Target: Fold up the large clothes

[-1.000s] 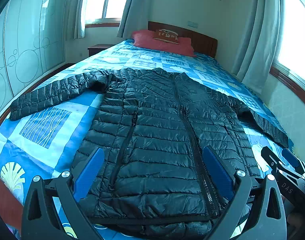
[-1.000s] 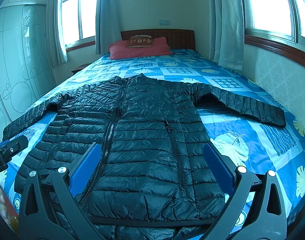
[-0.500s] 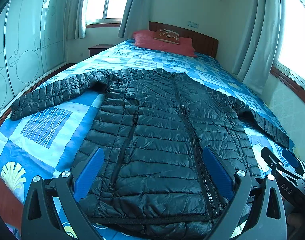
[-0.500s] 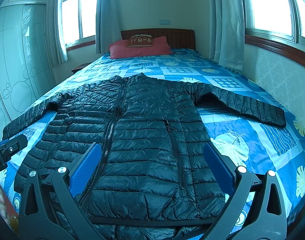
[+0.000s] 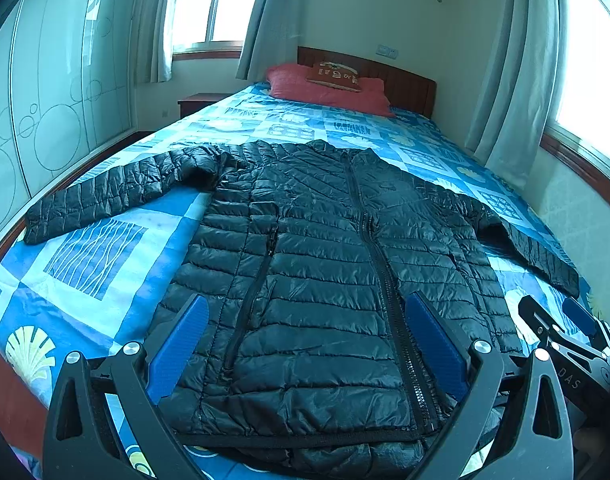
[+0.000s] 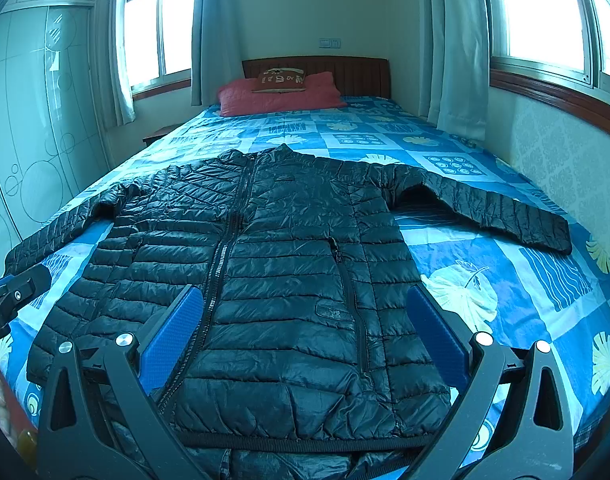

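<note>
A black quilted puffer jacket (image 5: 325, 264) lies flat and zipped on the bed, hem toward me, both sleeves spread out sideways. It also shows in the right wrist view (image 6: 289, 264). My left gripper (image 5: 305, 344) is open and empty, held above the hem near the jacket's left half. My right gripper (image 6: 305, 340) is open and empty above the hem on the right half. The right gripper also shows at the right edge of the left wrist view (image 5: 565, 340).
The bed has a blue patterned cover (image 5: 97, 256) and red pillows (image 6: 277, 92) at a wooden headboard. A wardrobe (image 5: 45, 100) stands on the left; curtained windows (image 6: 545, 12) and a wall run along the right. A nightstand (image 5: 201, 102) sits by the headboard.
The left gripper has shifted slightly, so the jacket sits a little lower in its view. The right view is almost unchanged. Both grippers stay open.
</note>
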A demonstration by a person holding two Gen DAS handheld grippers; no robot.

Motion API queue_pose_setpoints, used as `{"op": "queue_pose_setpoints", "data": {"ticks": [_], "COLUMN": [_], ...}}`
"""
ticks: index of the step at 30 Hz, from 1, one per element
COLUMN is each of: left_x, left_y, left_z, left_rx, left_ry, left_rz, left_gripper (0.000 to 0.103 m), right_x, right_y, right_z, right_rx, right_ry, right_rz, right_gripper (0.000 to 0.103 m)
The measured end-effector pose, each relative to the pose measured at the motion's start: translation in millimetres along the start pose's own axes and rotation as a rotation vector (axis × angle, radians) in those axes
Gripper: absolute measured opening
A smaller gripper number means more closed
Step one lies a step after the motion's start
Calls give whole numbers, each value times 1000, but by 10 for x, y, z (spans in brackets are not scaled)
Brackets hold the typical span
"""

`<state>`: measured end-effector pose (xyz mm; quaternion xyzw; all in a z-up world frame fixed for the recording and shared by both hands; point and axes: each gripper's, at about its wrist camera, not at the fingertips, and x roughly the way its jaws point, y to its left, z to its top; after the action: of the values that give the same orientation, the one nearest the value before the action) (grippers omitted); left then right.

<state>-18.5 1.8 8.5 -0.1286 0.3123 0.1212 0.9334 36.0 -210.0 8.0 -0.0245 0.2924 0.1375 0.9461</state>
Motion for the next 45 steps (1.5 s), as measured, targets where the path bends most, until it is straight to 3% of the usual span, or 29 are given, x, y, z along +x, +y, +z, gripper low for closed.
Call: {"op": "queue_pose_setpoints", "data": {"ticks": [45], "left_x": [-226], "left_y": [-205], "left_z": [-46], "left_rx": [31], "left_ry": [-36], "left_rz": [1], "left_gripper": [98], "right_x": [-262], "right_y": [83], "right_z": [37], "right_rx": [-32], "right_ry": [-40], "right_rz": [-8], "right_gripper": [101]}}
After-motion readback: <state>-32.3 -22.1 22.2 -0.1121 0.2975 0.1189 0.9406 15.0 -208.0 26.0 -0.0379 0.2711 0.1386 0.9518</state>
